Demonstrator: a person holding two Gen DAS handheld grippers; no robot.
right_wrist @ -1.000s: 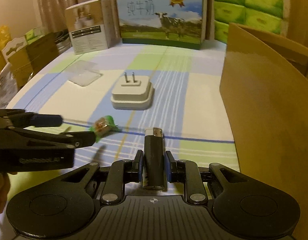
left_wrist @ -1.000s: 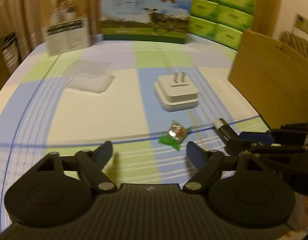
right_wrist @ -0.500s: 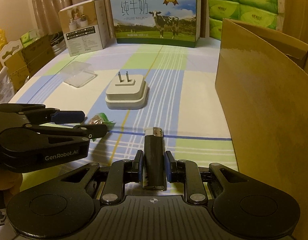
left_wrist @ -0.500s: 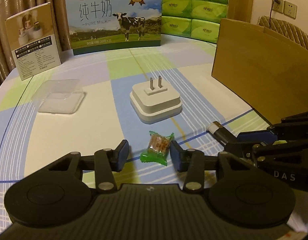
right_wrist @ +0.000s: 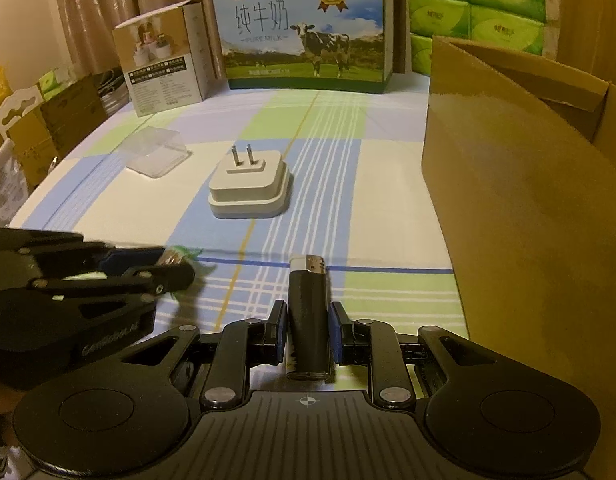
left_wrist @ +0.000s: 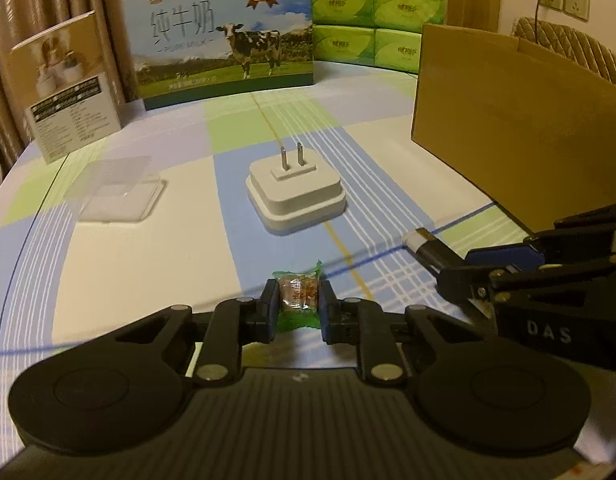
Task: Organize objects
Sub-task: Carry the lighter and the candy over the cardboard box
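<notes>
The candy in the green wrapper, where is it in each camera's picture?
Left wrist view: the candy sits low in the middle, pinched between the left gripper's pads.
Right wrist view: the candy is at the left edge, mostly hidden at the tip of the left gripper.
Shared landmark: the white plug lies beyond it in both.

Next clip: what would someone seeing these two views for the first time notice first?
Each tongs is clamped on something small: the left tongs grip a green-wrapped candy, the right tongs a black lighter, both low over the checked tablecloth. Beyond them, mid-table, a white plug adapter lies prongs up, with an open cardboard box at the right.
</notes>
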